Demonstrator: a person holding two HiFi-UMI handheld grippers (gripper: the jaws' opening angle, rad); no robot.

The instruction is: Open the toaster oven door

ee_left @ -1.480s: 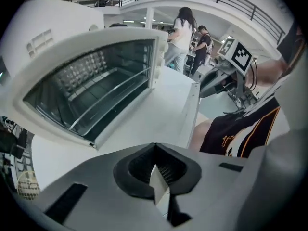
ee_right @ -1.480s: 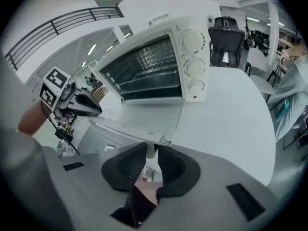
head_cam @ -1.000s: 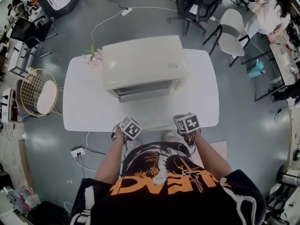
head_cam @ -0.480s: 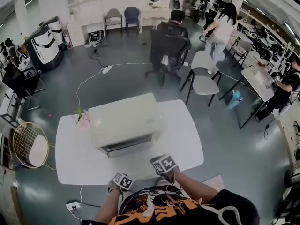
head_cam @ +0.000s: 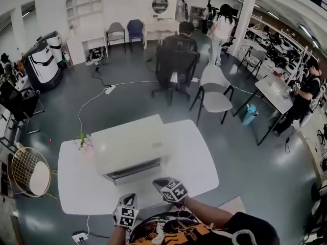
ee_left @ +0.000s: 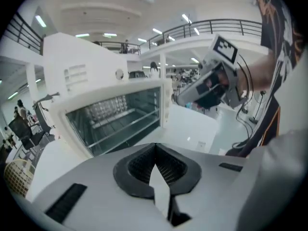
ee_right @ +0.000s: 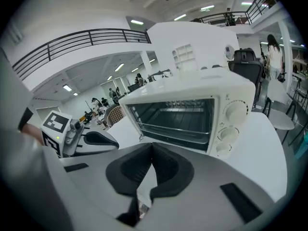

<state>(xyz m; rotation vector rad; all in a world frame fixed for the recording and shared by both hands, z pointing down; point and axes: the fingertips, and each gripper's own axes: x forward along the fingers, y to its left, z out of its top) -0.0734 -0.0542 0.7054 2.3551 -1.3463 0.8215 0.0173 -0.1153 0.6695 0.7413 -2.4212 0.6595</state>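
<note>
i've got both tongs up over the near edge of the white table [head_cam: 202, 162], the left gripper [head_cam: 127, 203] low and closest to me, the right gripper [head_cam: 162, 184] a little further in and nearer the toaster oven [head_cam: 130, 146]. the oven sits about mid-table with its front turned toward me, well apart from both tools. a small bunch of pink flowers [head_cam: 85, 143] lies just beside its left end. in the left gripper view the left gripper [ee_left: 155, 153] has its dark pads pressed together with only bare table showing past them, so it is closed and carries nothing. beyond it the oven's glass front [ee_left: 118, 119] shows wire racks inside, and the other tool with its marker cube [ee_left: 224, 48] hangs off to the right. in the right gripper view the right gripper [ee_right: 150, 150] is the same, pads meeting at the tips, nothing caught between. it looks at the oven's front from the knob side, with three round knobs [ee_right: 235, 112] stacked down the right panel and the racks plain behind the window [ee_right: 173, 117]. i cannot tell from these angles whether the door is fully up. neither tool touches the oven. behind the table stand a black office chair [head_cam: 175, 65] and a pale chair [head_cam: 214, 91], with people further back in the room.
</note>
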